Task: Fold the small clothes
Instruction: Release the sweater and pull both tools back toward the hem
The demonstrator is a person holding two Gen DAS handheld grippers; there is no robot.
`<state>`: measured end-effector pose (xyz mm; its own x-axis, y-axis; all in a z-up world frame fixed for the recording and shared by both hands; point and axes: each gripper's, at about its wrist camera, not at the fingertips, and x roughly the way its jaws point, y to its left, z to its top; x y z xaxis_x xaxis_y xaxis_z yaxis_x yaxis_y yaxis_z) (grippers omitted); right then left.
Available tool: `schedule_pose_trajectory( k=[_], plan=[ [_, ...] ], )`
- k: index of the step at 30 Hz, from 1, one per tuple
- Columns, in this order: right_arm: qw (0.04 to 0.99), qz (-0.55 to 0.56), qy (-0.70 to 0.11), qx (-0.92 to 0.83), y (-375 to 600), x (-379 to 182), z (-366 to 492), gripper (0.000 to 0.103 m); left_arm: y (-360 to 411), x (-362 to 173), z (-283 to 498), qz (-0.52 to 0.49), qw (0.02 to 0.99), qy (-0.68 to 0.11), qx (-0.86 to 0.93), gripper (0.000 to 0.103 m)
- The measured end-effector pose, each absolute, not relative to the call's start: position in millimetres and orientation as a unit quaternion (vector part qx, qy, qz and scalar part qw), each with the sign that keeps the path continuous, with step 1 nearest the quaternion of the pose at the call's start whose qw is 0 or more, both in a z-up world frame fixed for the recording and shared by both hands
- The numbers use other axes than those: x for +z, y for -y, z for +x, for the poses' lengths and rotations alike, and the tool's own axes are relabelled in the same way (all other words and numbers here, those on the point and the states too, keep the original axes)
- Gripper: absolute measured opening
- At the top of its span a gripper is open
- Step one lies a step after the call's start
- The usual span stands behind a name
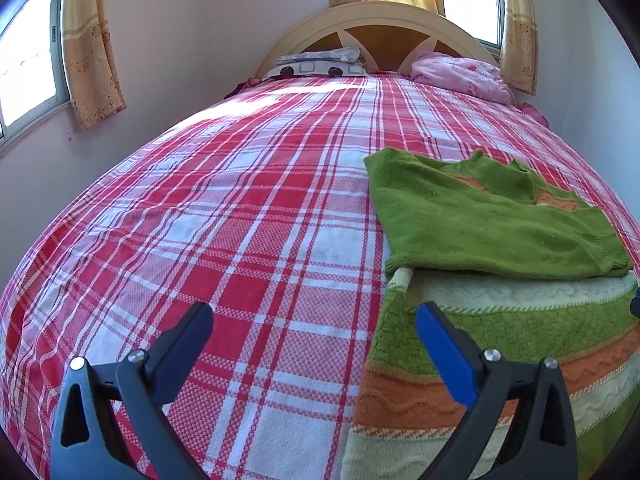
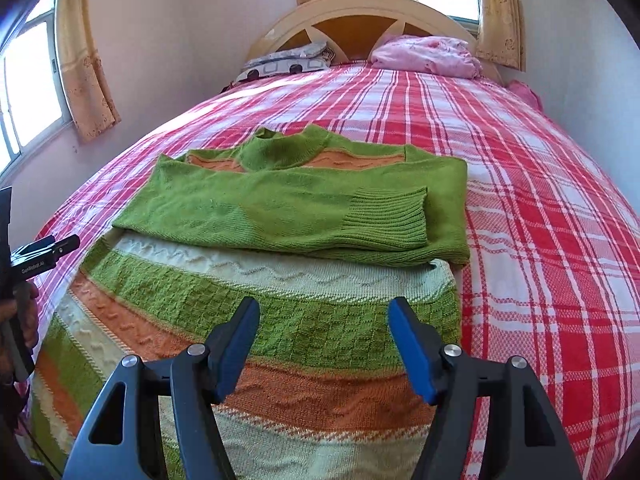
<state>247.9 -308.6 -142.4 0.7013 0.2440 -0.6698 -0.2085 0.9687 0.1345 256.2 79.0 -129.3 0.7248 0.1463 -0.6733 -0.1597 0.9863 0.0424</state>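
Observation:
A small knit sweater (image 2: 280, 312), green with orange and cream stripes, lies flat on the red plaid bedspread (image 2: 540, 240). Both green sleeves (image 2: 304, 212) are folded across its chest, one ribbed cuff (image 2: 388, 216) on top. My right gripper (image 2: 322, 312) is open and empty, hovering over the sweater's lower body. My left gripper (image 1: 314, 316) is open and empty over the sweater's left edge, its right finger above the knit (image 1: 500, 340) and its left finger above the bedspread (image 1: 220, 220). The left gripper's body shows at the left edge of the right wrist view (image 2: 40, 256).
Patterned pillows (image 2: 288, 62) and a pink bundle of bedding (image 2: 432, 56) lie at the headboard (image 2: 360, 12). Walls stand close on both sides of the bed. Curtained windows (image 2: 32, 84) are at the left and behind the headboard.

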Motion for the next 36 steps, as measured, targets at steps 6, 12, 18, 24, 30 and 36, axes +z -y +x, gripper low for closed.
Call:
schedule_pose_trajectory(
  k=[6, 12, 18, 24, 30, 36],
  plan=[
    [0.924, 0.029, -0.362, 0.119, 311, -141, 241, 0.068, -73, -128, 245, -0.012, 0.930, -0.360, 0.073, 0.103],
    [0.923, 0.023, -0.362, 0.126, 308, -141, 230, 0.068, -68, -126, 231, -0.014, 0.931, -0.358, 0.064, 0.103],
    [0.922, 0.023, -0.364, 0.130, 305, -140, 217, 0.068, -62, -126, 218, -0.004, 0.932, -0.357, 0.052, 0.103],
    [0.916, 0.013, -0.376, 0.138, 299, -143, 200, 0.068, -58, -125, 205, -0.004, 0.932, -0.359, 0.040, 0.103],
    [0.913, 0.015, -0.384, 0.140, 298, -145, 184, 0.068, -51, -125, 189, 0.006, 0.932, -0.362, 0.027, 0.103],
    [0.910, 0.011, -0.389, 0.144, 294, -145, 167, 0.068, -44, -127, 172, 0.025, 0.930, -0.367, 0.013, 0.103]
  ],
)
